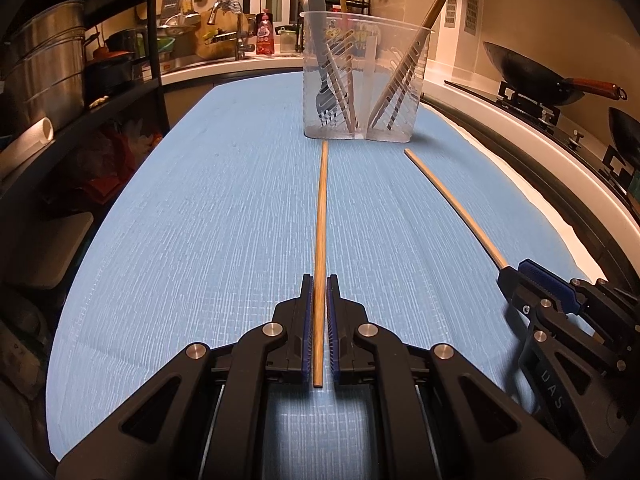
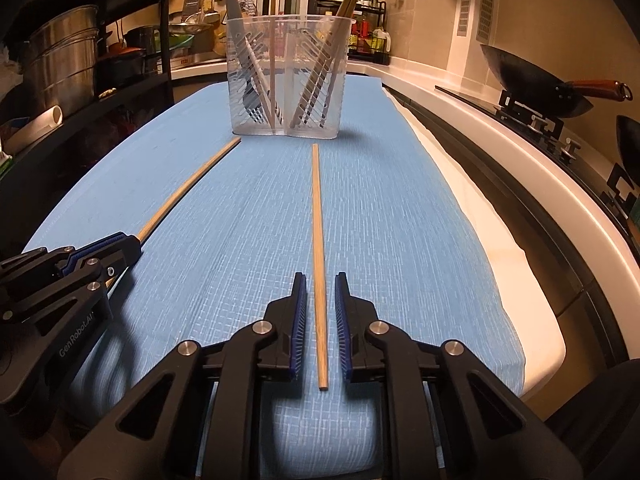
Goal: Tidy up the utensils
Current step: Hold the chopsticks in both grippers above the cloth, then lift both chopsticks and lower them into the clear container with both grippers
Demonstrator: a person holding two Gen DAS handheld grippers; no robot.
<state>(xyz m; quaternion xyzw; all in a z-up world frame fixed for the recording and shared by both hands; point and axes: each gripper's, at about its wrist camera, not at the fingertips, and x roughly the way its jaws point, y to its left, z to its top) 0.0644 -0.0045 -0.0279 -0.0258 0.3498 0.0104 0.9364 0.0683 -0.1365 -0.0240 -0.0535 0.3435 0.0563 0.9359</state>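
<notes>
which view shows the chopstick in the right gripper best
The right wrist view: the chopstick runs full length up the centre, between the right gripper's pads with small gaps either side. The left wrist view shows it slanting at the right, its near end hidden by that gripper.

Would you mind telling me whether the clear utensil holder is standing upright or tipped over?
Upright. The utensil holder rests flat-bottomed on the blue mat, rim up, with chopsticks and a fork leaning inside.
</notes>
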